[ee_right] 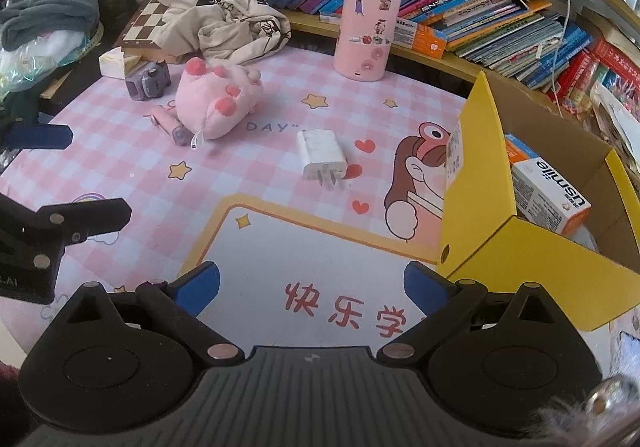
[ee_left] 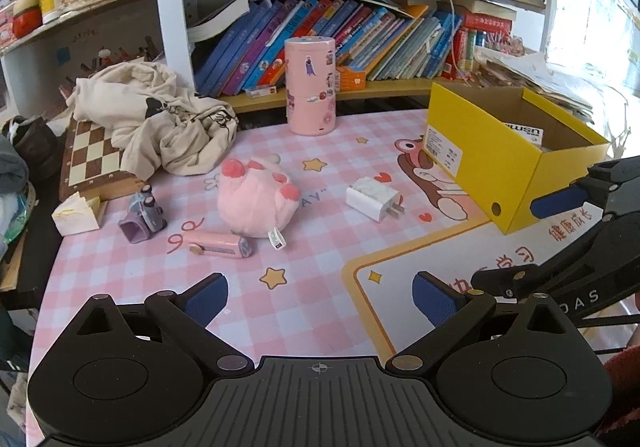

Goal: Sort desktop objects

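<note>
Hovering low over the near part of the pink checked mat (ee_left: 312,175), both tools are empty: the left gripper (ee_left: 320,297) has its jaws spread wide with nothing between them, and the right gripper (ee_right: 311,283) is spread wide too, above the white panel with red characters.

The things to sort lie farther in. The white charger (ee_right: 322,153) rests flat near the middle of the mat, its metal prongs pointing toward the near side, a little left of the yellow box (ee_right: 476,207). The box stands open at the right, with a white and orange carton (ee_right: 550,199) already inside. The pink plush toy (ee_left: 256,199) lies left of the charger, and a pink pen-like case (ee_left: 222,245) is just beside it on its near side. A small purple toy (ee_left: 142,217) sits farther left.

I think the charger is the likely next thing for the right gripper. The risk is that its smooth, hard body slips or turns if the pads close on the prong end or on a corner. The plush is soft, so a shallow grip may take only fur, and its tag could drag the pink case along. The two grippers are near each other, so reaching across could make them collide. The near wall of the box is tall; a low carry could strike it and push the box.
</note>
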